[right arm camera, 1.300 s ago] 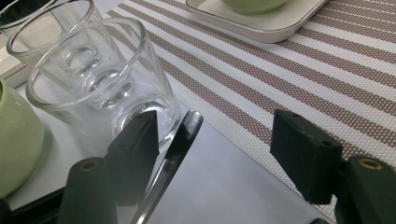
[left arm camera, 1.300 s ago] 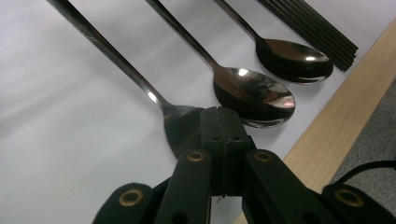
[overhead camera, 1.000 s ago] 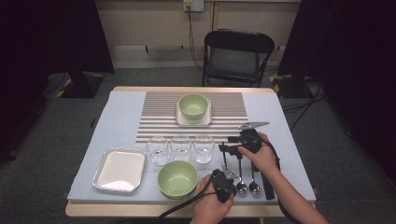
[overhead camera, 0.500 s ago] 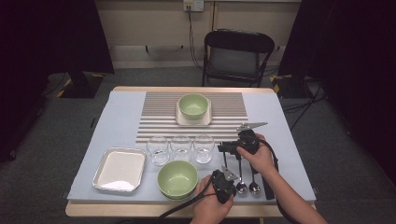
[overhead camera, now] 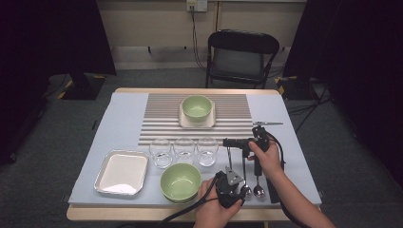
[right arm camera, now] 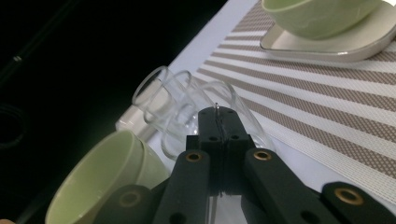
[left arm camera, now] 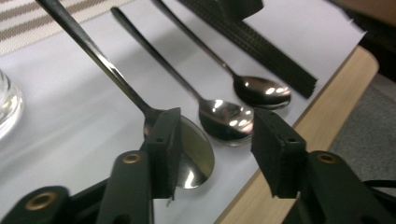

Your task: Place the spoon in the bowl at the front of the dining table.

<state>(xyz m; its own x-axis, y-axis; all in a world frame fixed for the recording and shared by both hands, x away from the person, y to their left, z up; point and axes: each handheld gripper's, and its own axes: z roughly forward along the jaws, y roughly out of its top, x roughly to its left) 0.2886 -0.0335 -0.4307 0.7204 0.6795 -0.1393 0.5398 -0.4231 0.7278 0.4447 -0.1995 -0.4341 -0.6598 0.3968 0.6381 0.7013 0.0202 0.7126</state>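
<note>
Our right gripper (right arm camera: 219,122) pinches a spoon's (left arm camera: 180,149) handle tip; our left gripper (left arm camera: 215,144) gapes wide at its bowl. We judge the spoon light, stiff, slippery, best gripped mid-handle.

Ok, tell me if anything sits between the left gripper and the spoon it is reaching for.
Nothing visible does. The left gripper, open, is right at the bowl of the raised spoon, with one jaw in front of it. The two other spoons lie off to the side, not between.
</note>
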